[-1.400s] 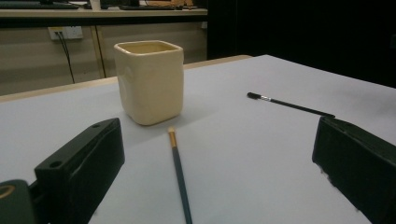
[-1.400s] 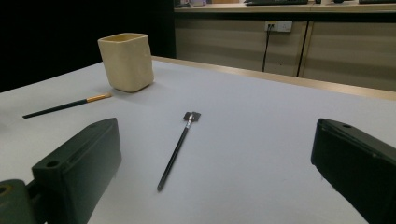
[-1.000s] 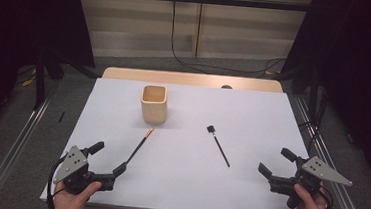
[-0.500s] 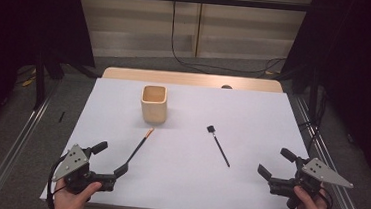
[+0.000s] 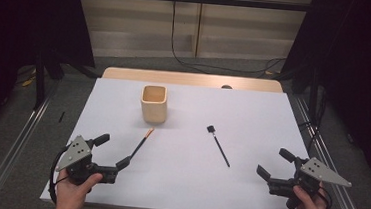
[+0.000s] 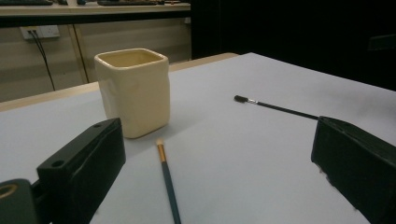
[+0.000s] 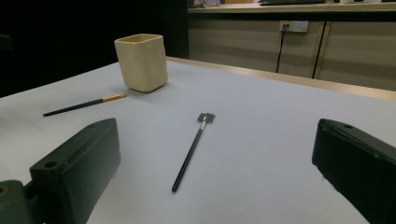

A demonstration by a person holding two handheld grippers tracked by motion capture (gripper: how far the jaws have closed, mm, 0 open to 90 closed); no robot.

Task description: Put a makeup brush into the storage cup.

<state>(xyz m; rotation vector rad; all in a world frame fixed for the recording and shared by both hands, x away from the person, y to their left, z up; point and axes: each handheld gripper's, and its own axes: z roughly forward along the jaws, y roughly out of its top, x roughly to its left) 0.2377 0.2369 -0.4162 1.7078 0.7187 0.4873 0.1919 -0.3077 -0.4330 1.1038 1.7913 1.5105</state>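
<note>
Straddling gold-tipped brush (image 5: 141,143) now, left hand-held gripper (image 5: 113,152) jaws apart; right hand-held gripper (image 5: 275,163) apart, unmoved.

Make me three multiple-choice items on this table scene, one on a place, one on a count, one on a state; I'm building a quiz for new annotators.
1. Where does the brush with the orange ferrule lie?
A. inside the cup
B. flat on the table, its tip near the cup's base
C. clamped in the right gripper

2. How many brushes are on the table?
A. one
B. two
C. four

3. How do the left gripper's jaws stand?
A. open, holding nothing
B. shut on a brush
C. shut on the cup

Answers:
1 B: the brush with the orange ferrule lies on the white table, its tip just short of the cup.
2 B: it and the black brush are the two there.
3 A: the left gripper has its jaws spread wide, with the brush handle lying between them, ungripped.
</note>
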